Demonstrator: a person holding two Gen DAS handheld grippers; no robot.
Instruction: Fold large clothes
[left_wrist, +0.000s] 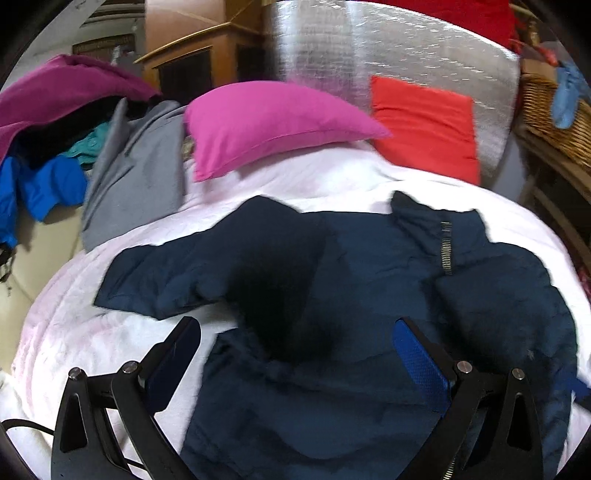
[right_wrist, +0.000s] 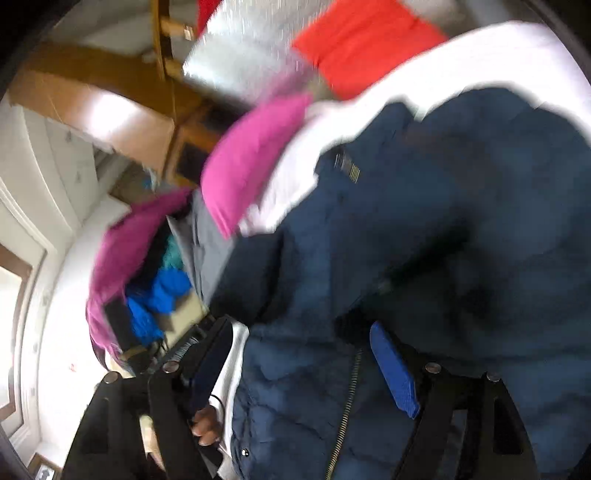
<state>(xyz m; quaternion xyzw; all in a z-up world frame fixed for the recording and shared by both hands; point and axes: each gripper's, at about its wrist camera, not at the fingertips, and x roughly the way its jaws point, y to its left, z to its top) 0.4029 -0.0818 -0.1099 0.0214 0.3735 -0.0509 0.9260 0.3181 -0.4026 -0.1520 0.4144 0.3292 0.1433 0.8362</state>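
Two grippers spread over a navy jacket (left_wrist: 332, 295) on a white bed (left_wrist: 92, 332).
Left gripper (left_wrist: 295, 354) and right gripper (right_wrist: 299, 354) gape, pinching nothing; bare sheet lower left, pink pillow (left_wrist: 266, 122) top centre.

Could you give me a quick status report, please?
Left gripper open, right gripper open, both empty. Navy jacket spread on white bedding. Nothing blocking.

A dark navy quilted puffer jacket with a metal zipper (left_wrist: 332, 295) lay spread across the bed, filling the frame from center toward 6 o'clock. One sleeve stretched flat toward 9 o'clock, the collar stood at 1 o'clock with the zipper running down from it, and the other sleeve was folded in at 3 o'clock.
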